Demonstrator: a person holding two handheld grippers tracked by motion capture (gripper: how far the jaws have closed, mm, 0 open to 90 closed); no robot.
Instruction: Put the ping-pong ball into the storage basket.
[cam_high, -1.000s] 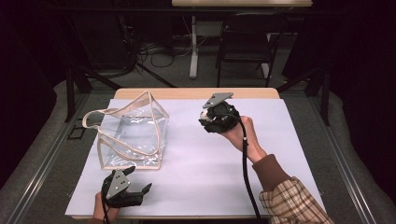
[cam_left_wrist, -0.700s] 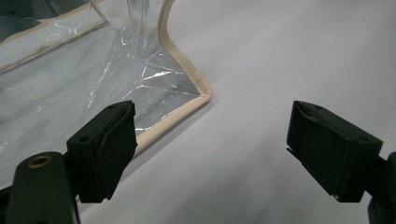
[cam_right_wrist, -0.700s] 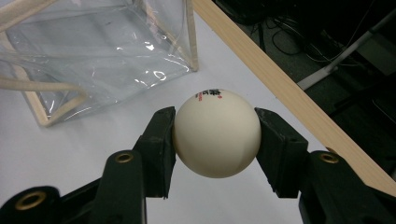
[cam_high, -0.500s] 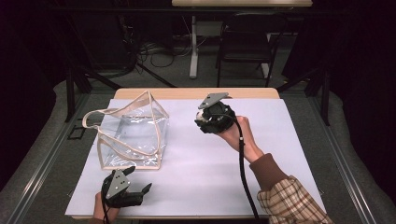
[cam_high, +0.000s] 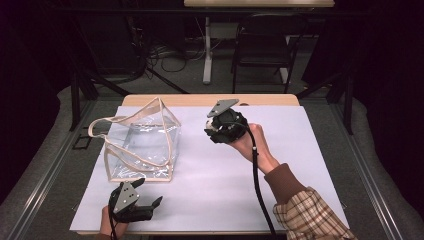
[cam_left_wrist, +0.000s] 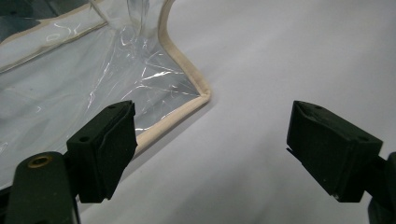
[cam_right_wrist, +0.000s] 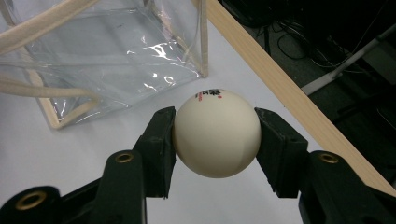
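The right gripper (cam_right_wrist: 215, 135) holds a cream ball (cam_right_wrist: 216, 133) between its two black jaws, which press on the ball's left and right sides in the middle of the right gripper view. Small red and black marks sit on top of the ball. In the high view the right gripper (cam_high: 220, 131) is just above the centre of the frame, held by a hand (cam_high: 250, 142) whose plaid sleeve (cam_high: 307, 215) comes in from the lower right.

A clear plastic bag (cam_high: 142, 142) with beige trim stands on the white table (cam_high: 300, 150) at centre left of the high view, apart from the right gripper. In the right gripper view the bag (cam_right_wrist: 107, 51) fills the upper left, beyond the ball.

The left gripper (cam_high: 147, 205) lies low at the lower left of the high view, just below the bag. Its jaws stand wide apart with nothing between them; in the left gripper view (cam_left_wrist: 210, 149) the bag's bottom corner (cam_left_wrist: 201, 95) lies just ahead of them, in the upper left of the frame.
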